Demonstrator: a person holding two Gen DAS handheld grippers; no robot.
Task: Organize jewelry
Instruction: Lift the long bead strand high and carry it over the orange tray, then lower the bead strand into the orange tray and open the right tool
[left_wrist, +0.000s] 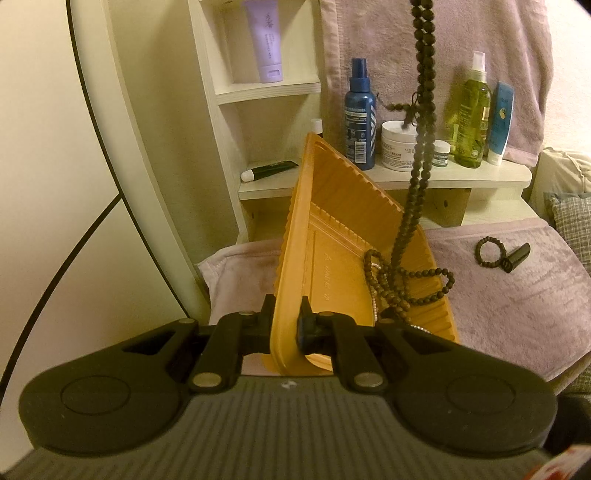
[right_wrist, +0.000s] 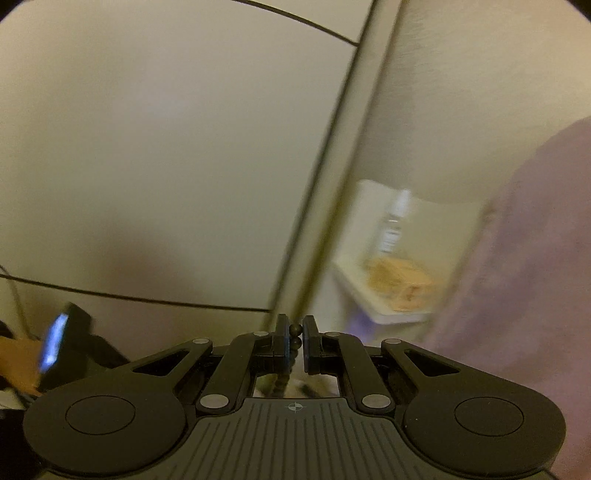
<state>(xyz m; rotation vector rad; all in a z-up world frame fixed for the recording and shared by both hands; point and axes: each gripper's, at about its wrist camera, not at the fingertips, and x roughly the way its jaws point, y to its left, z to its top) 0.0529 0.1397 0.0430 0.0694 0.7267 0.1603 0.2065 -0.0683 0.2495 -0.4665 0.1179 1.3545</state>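
My left gripper (left_wrist: 286, 321) is shut on the near rim of an orange plastic tray (left_wrist: 332, 236) and holds it tilted up on edge. A long dark bead necklace (left_wrist: 421, 122) hangs down from above into the tray, its lower loops piled on the tray floor beside a pale pearl strand (left_wrist: 375, 306). My right gripper (right_wrist: 294, 343) is shut on the top beads of the dark necklace (right_wrist: 295, 341) and points at a cream wall. A small dark bead bracelet (left_wrist: 490, 251) lies on the pink towel at the right.
A small black tube (left_wrist: 517, 258) lies by the bracelet on the pink towel (left_wrist: 517, 314). A cream shelf (left_wrist: 406, 177) behind holds several bottles and jars. A cream cabinet stands at the left. The right wrist view is blurred.
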